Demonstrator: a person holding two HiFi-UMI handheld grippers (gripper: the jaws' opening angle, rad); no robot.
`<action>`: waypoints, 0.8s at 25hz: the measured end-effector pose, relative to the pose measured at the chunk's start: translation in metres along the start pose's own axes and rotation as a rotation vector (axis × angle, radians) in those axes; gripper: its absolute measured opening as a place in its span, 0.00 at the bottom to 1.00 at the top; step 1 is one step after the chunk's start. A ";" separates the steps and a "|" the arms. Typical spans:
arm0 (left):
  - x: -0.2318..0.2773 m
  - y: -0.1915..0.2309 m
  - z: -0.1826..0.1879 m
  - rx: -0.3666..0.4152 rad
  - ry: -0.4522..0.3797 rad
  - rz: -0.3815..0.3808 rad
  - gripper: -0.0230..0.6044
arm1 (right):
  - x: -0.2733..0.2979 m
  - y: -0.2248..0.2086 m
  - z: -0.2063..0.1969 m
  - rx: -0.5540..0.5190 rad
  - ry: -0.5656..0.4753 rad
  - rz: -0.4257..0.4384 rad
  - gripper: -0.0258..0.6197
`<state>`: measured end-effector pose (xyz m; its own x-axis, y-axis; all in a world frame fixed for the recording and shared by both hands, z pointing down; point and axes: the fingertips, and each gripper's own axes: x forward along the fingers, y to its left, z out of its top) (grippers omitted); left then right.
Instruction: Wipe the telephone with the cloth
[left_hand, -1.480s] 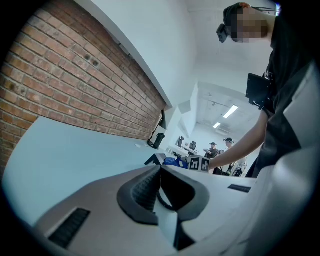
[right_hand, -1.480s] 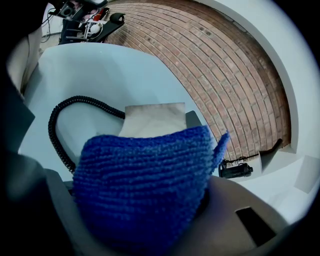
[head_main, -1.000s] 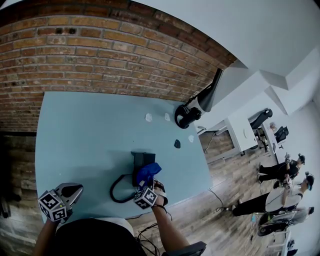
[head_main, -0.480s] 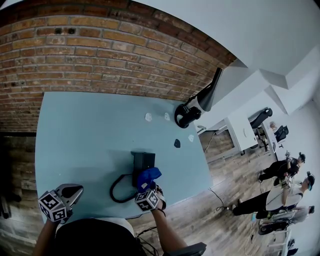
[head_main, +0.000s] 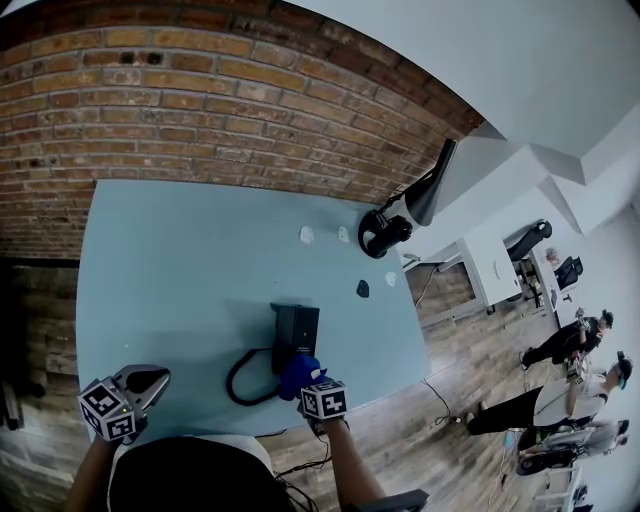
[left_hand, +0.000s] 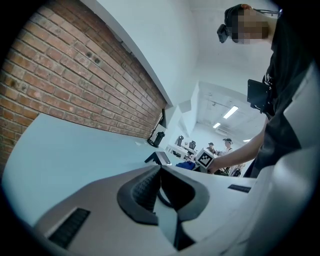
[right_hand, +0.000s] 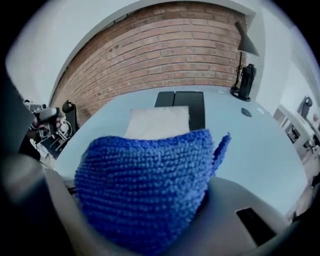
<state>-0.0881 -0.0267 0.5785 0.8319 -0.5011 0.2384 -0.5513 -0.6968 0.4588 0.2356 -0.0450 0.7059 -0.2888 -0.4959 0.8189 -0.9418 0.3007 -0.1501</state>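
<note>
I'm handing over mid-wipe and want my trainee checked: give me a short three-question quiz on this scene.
1. True or false: the right gripper is shut on the cloth.
2. The telephone is: A black, B white, C red.
3. Which gripper holds nothing?
Key: 1 true; 2 A; 3 the left gripper.

The left hand-held gripper (left_hand: 161, 168) has its jaws pressed together over the pale blue table (left_hand: 75, 150) — brick wall (left_hand: 75, 80) beyond.
</note>
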 end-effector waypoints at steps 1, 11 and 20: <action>-0.001 0.001 0.000 0.000 0.003 0.003 0.08 | -0.005 -0.005 0.006 -0.014 -0.013 -0.012 0.19; 0.000 0.006 0.006 -0.003 0.000 -0.003 0.08 | -0.066 -0.118 0.135 -0.205 -0.182 -0.352 0.20; 0.000 0.007 0.007 0.021 0.010 0.013 0.08 | 0.015 -0.083 0.145 -0.637 0.068 -0.353 0.19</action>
<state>-0.0921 -0.0350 0.5757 0.8252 -0.5052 0.2525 -0.5631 -0.7011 0.4376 0.2846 -0.1959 0.6505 0.0447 -0.6051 0.7949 -0.6885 0.5579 0.4634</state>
